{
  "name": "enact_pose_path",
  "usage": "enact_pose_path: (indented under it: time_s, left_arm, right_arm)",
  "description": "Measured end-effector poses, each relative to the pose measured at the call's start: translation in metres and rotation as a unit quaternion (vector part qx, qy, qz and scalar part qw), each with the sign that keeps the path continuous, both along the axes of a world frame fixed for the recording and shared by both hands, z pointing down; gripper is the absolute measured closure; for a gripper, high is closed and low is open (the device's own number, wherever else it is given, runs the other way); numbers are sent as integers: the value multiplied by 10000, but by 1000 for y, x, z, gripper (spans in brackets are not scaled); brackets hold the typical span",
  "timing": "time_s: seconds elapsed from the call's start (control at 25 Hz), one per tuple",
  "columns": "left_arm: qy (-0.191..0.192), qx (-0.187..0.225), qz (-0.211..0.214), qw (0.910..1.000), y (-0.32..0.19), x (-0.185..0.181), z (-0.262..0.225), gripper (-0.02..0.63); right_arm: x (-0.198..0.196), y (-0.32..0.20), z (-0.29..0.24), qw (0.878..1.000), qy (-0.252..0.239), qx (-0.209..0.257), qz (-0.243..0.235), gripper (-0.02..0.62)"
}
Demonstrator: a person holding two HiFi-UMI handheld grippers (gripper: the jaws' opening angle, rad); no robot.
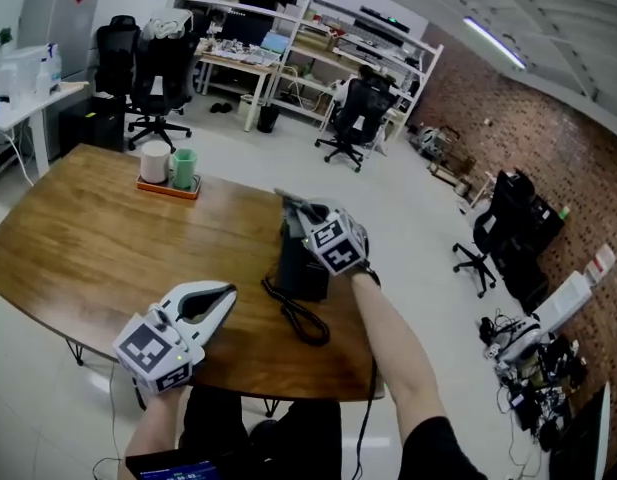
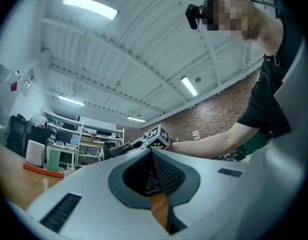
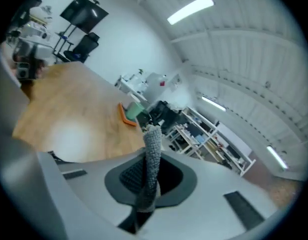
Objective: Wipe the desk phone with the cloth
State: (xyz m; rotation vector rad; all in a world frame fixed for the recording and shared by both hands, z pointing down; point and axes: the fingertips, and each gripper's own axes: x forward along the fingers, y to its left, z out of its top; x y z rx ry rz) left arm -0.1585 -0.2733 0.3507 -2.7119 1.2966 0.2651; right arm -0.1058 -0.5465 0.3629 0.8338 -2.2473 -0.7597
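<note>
Left gripper (image 1: 226, 296) sits at the near edge of the table (image 1: 88, 238), low over the wood. Its jaws are closed tip to tip with nothing between them, pointing toward the phone. Just past it a black cord (image 1: 300, 318) loops on the wood by the near-right edge and runs up to the phone (image 1: 300, 268). The phone is black and stands on the right part of the table, close to the right edge. Right gripper (image 1: 300, 211) is over the phone's far end, jaws clamped on the cloth (image 3: 153, 149), a grey knit strip that sticks out past the tips. Can't tell if the cloth touches the phone. Well apart, at the far edge, is an orange tray (image 1: 166, 188) with a white cup (image 1: 154, 162) and a green cup (image 1: 183, 168) side by side. Beyond the table: office chairs (image 1: 360, 113) on the floor, shelves (image 1: 288, 28) along the back wall.
</note>
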Motion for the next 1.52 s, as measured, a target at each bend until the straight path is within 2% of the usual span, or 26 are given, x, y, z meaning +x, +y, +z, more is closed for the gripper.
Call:
enact_pose_path:
  time_s: [0.12,0.24,0.4,0.48,0.56,0.64,0.68,0.72,0.76,0.84,0.88,1.0,1.08,1.16,1.28,1.4,1.52]
  left_arm:
    - [5,-14,8,10000,0,5,-1,612]
    - [-9,-3,25,10000,3,7,-5,611]
    - [-17,35,-3,10000,6,2,-10,612]
    - [-12,54,8,10000,6,3,-10,612]
    - [-8,59,30,10000,6,4,-8,612]
    - [-12,37,34,10000,6,3,-7,612]
    - [-10,35,31,10000,6,3,-6,612]
    - [-6,41,30,10000,5,2,-5,612]
    - [-3,47,34,10000,5,1,-5,612]
    - [-1,43,44,10000,4,-1,-3,612]
    - [2,37,47,10000,4,-2,-2,612]
    - [18,22,46,10000,4,-2,0,612]
    - [25,20,48,10000,3,-1,0,612]
    - [32,21,45,10000,2,1,-1,612]
    - [27,57,9,10000,3,4,-5,612]
    - [-2,28,33,10000,5,5,-7,612]
    - [-6,22,54,10000,3,5,-7,612]
  right_arm:
    - [0,-26,13,9994,97,-96,326,569]
    - [0,-2,24,9988,476,-92,106,571]
    - [-7,78,50,9874,1254,-55,-966,571]
    - [-2,127,69,9756,1509,-236,-1576,571]
    - [8,169,88,9586,1886,-444,-2089,571]
    - [16,191,99,9422,2268,-557,-2404,571]
    - [16,190,97,9414,2258,-571,-2440,571]
    - [15,180,88,9483,2039,-579,-2363,571]
    - [12,163,74,9607,1646,-573,-2161,571]
    - [10,110,38,9864,723,-388,-1426,571]
    - [12,81,23,9943,353,-223,-981,571]
    - [20,13,-2,9996,-264,51,52,571]
    - [22,-13,0,9991,-218,86,357,571]
    - [22,-24,12,9992,24,27,399,571]
    - [25,-9,24,9991,351,-6,222,571]
    - [21,32,35,9959,832,-19,-368,571]
    - [22,89,58,9857,1281,-180,-1079,571]
